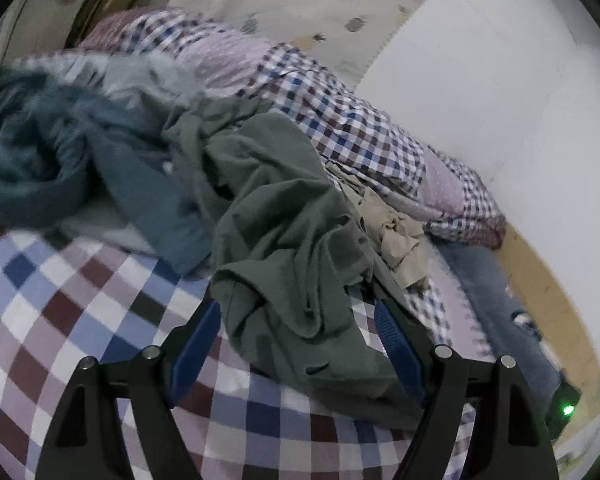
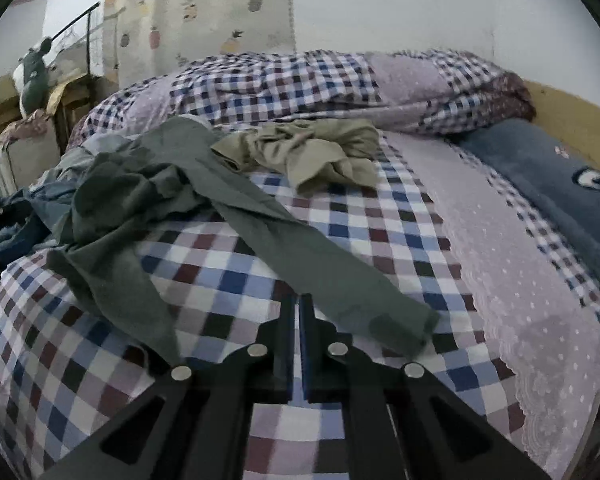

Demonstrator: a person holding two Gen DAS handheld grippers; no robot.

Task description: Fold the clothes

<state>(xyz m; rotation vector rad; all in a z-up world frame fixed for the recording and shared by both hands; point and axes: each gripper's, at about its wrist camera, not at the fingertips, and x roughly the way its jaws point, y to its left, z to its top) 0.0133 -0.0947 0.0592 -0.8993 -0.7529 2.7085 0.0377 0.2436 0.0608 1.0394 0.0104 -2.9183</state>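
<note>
A crumpled grey-green garment (image 1: 284, 220) lies on the checked bed cover (image 1: 60, 300). Its near folds sit between the blue pads of my left gripper (image 1: 296, 344), which is open and does not press on the cloth. In the right wrist view the same green garment (image 2: 140, 208) stretches one long sleeve toward me. My right gripper (image 2: 298, 304) is shut, its tips at the sleeve's near edge; no cloth shows between the pads. A beige garment (image 2: 312, 152) lies bunched behind the green one, also seen as the beige garment (image 1: 396, 236). Blue-grey clothes (image 1: 60, 168) are heaped at the left.
A rolled checked quilt (image 2: 280, 84) runs along the far side of the bed. A dark blue pillow (image 2: 540, 184) lies at the right beside the wooden bed frame (image 2: 572, 116). A patterned curtain (image 2: 200, 12) hangs behind. Boxes and a shelf (image 2: 28, 92) stand at the far left.
</note>
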